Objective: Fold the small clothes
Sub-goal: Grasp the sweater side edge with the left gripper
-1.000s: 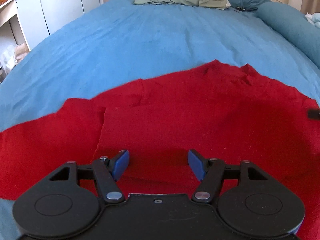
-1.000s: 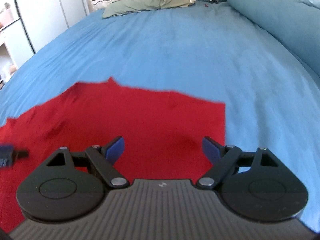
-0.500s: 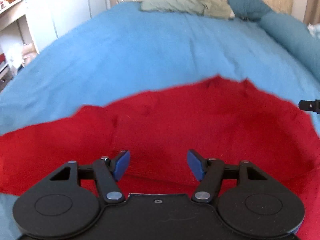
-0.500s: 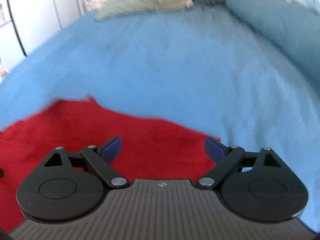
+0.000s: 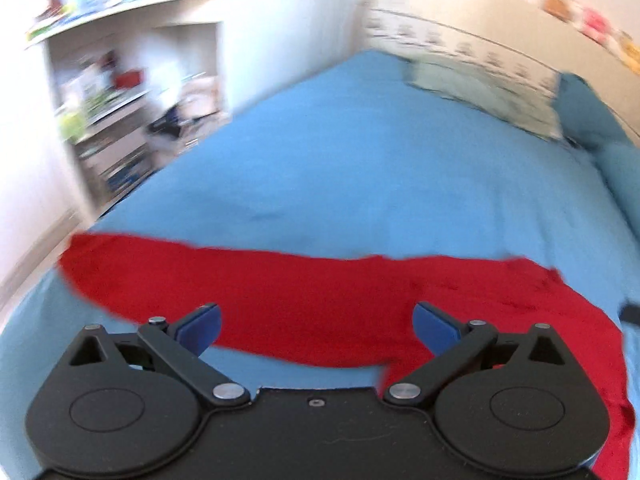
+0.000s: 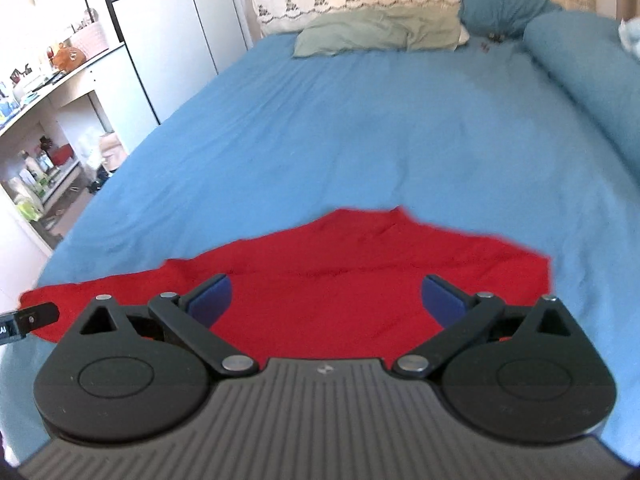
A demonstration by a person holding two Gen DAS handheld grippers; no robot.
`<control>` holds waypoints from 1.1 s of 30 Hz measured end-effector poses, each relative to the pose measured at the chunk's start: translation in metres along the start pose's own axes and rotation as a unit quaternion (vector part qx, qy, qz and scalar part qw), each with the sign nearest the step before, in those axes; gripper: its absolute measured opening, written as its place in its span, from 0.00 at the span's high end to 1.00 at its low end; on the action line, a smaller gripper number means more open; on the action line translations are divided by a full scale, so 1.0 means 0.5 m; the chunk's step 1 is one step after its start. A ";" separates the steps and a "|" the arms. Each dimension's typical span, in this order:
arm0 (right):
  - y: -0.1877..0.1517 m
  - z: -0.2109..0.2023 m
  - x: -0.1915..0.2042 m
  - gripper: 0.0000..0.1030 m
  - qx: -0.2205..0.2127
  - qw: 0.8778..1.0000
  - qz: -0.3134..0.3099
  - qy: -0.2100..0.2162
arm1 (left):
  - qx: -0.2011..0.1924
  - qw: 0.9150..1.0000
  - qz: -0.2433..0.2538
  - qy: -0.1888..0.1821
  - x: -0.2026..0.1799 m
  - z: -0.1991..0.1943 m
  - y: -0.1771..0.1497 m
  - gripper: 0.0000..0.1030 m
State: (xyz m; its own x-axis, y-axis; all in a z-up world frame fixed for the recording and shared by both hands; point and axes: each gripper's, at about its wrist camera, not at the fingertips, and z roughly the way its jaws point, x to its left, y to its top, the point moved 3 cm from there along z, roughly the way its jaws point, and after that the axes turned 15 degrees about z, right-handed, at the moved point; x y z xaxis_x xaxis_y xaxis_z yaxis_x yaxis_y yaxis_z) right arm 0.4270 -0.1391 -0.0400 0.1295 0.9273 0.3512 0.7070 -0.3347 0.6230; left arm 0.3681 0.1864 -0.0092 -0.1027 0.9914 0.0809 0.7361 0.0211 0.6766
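1. A red garment (image 6: 360, 280) lies spread on the blue bedspread (image 6: 360, 128) near the foot of the bed, the flat surface serving as a folding table.

2. The left gripper (image 5: 316, 320) hovers above the near edge of the cloth, its blue-padded jaws spread wide and holding nothing. The left wrist view is smeared with blur, so fine detail of the cloth edge cannot be read.

3. The right gripper (image 6: 326, 294) hangs over the other end of the garment, jaws likewise wide apart and empty, with red fabric showing between the pads.

4. From the left wrist view the garment (image 5: 340, 300) stretches as a long band across the frame, one end reaching toward the bed's left side, the other running under the right finger.

5. A dark tip of the left tool (image 6: 36, 316) shows at the left edge of the right wrist view, beside the garment's far-left end. The two tools appear to be stationed at opposite ends so each can take a corner.

6. A green pillow (image 6: 380, 32) and a blue bolster (image 6: 580, 60) sit well apart from the work, at the head and side of the bed.

7. The fold appears not yet made, since the cloth lies mostly in one layer.
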 end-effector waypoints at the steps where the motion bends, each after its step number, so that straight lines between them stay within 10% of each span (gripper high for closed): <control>1: -0.018 0.011 0.020 0.00 0.007 1.000 0.002 -0.005 | 0.005 1.000 -0.019 0.008 0.037 0.010 -0.007 0.00; 7: -0.107 0.068 0.119 0.00 0.026 0.999 0.018 -0.013 | 0.017 0.991 -0.120 0.047 0.243 0.076 -0.068 0.04; 15: -0.185 0.120 0.205 0.00 0.039 0.999 0.023 -0.025 | 0.050 0.975 -0.212 0.048 0.419 0.201 -0.131 0.42; 22: -0.212 0.139 0.247 0.00 0.042 0.998 0.020 -0.030 | 0.029 0.975 -0.215 0.051 0.450 0.236 -0.126 0.51; 27: -0.209 0.145 0.242 0.00 0.038 0.998 0.030 -0.029 | 0.022 0.972 -0.225 0.067 0.465 0.252 -0.114 0.92; 33: -0.182 0.134 0.210 0.00 0.019 0.999 0.037 -0.019 | -0.015 0.979 -0.187 0.079 0.425 0.216 -0.062 0.94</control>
State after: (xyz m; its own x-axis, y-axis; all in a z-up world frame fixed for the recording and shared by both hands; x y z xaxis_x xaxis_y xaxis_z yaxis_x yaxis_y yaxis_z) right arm 0.4229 0.0000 -0.1070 0.2082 0.9059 0.3688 0.7207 -0.3970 0.5684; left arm 0.3957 0.4104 -0.0920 -0.4662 0.8822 -0.0663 0.6073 0.3736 0.7012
